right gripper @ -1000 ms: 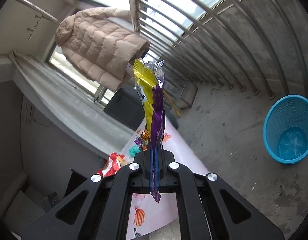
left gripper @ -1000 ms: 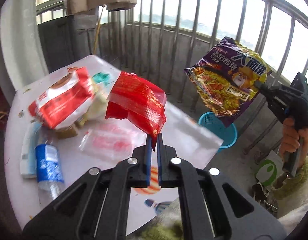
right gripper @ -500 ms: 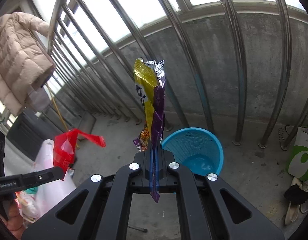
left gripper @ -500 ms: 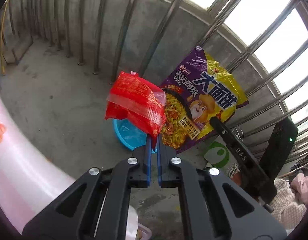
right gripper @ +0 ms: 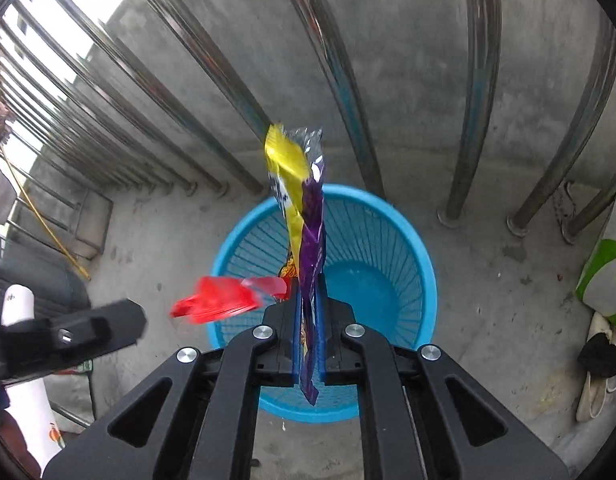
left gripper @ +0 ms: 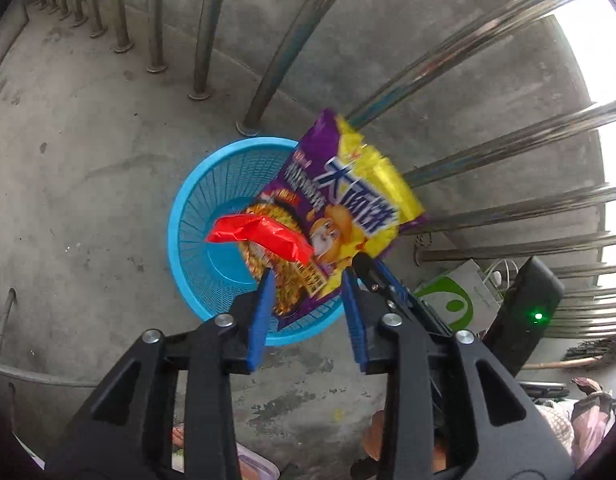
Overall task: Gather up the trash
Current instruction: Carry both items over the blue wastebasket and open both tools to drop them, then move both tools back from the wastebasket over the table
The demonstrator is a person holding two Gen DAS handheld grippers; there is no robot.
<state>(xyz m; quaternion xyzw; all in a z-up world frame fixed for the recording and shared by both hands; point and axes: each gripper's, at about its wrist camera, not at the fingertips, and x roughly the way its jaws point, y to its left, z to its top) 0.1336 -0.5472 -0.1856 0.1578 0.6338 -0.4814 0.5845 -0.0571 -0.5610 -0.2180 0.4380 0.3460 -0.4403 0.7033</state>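
Note:
A blue mesh waste basket [left gripper: 196,216] stands on the concrete floor by the railing; it also shows in the right wrist view [right gripper: 403,240]. My left gripper [left gripper: 306,292] is open above the basket. A red wrapper [left gripper: 264,236] hangs loose in the air over the basket, free of my fingers; in the right wrist view it is a red blur [right gripper: 224,300]. My right gripper [right gripper: 309,320] is shut on a purple and yellow noodle packet [right gripper: 304,208], held edge-on over the basket. The packet also shows in the left wrist view [left gripper: 347,204].
Steel railing bars [right gripper: 339,80] and a low concrete wall stand right behind the basket. A white and green paper bag [left gripper: 451,300] and shoes [right gripper: 599,360] lie to the right. A white table edge [right gripper: 24,360] is at the left.
Both grippers swung from the table to over the blue basket and tilted downward. My left gripper opened and let go of the red wrapper, which is falling. The right still holds the noodle packet.

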